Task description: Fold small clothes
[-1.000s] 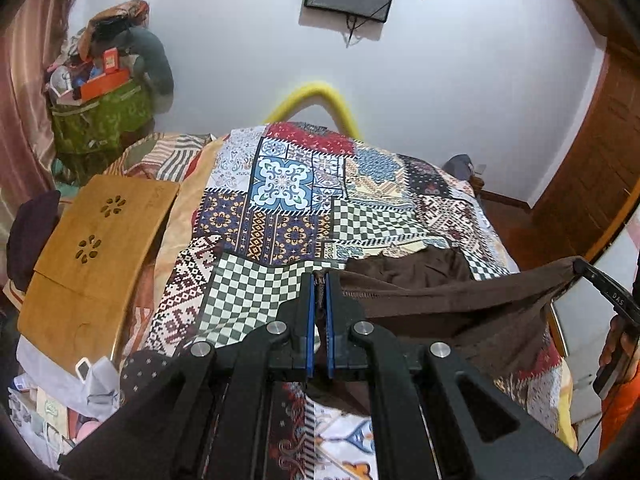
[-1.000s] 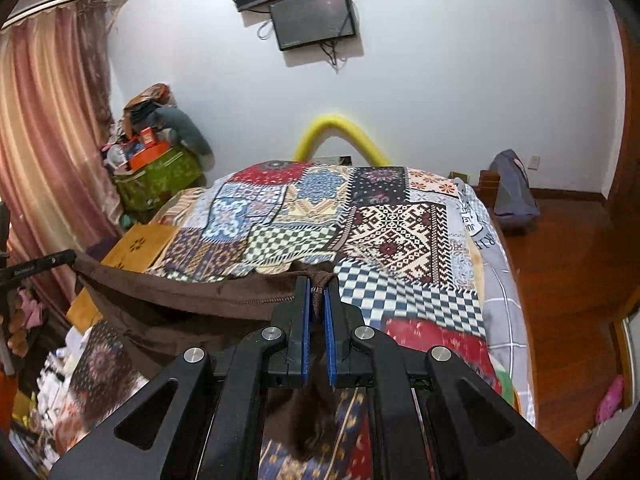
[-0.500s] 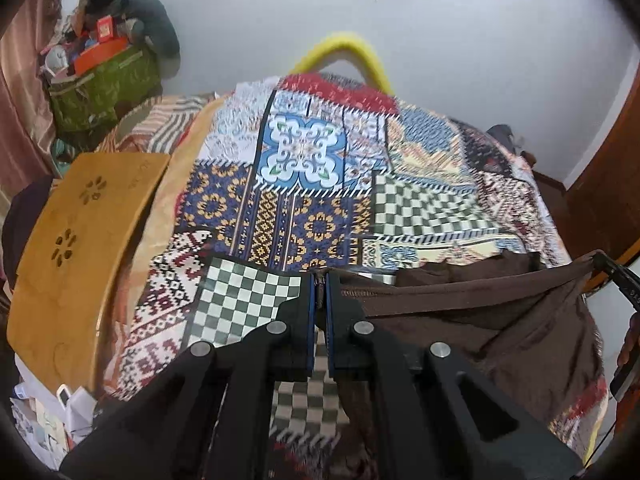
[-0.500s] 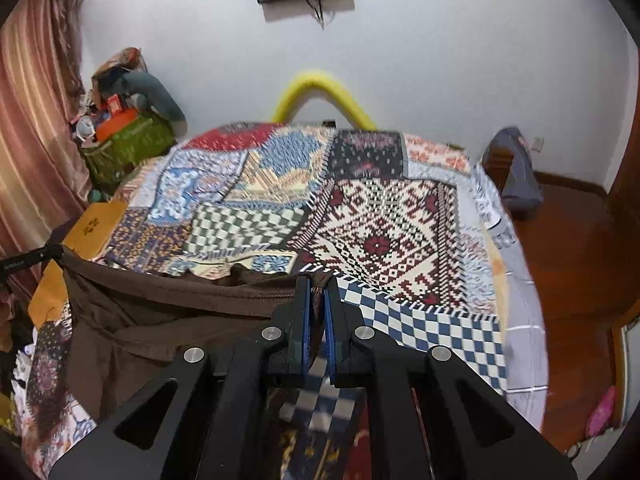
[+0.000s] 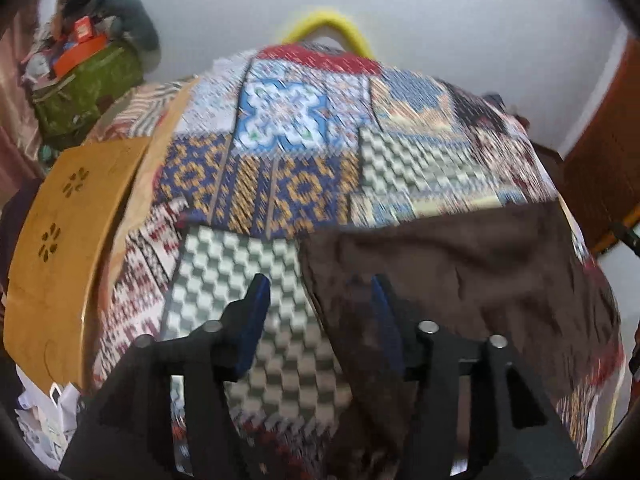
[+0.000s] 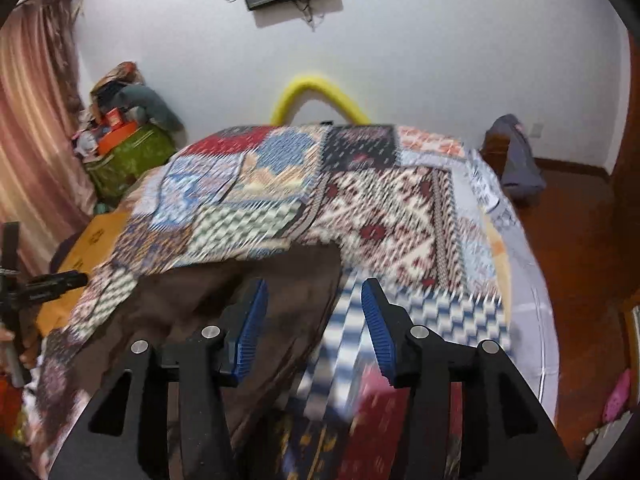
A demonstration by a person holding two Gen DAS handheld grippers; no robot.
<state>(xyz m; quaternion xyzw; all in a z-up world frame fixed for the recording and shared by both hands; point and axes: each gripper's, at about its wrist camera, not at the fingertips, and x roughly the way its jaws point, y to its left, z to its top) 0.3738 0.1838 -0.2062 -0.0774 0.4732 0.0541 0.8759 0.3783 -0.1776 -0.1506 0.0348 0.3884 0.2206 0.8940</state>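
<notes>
Brown garment (image 5: 460, 280) lay spread flat on the bed (image 5: 280, 152), apparently positioned for folding. Left claw (image 5: 320, 300) and right claw (image 6: 312, 304) hovered above it, jaws apart, gripping nothing.

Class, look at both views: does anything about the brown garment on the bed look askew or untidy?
Yes. The brown garment lies rumpled on the patchwork bedspread, its far edge slanted and creased. Both the left tongs and right tongs are open, holding nothing.

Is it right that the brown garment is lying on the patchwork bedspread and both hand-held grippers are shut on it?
Not quite. The brown garment does lie on the patchwork bedspread, but both wrist views show the left hand-held gripper and right hand-held gripper open.
</notes>
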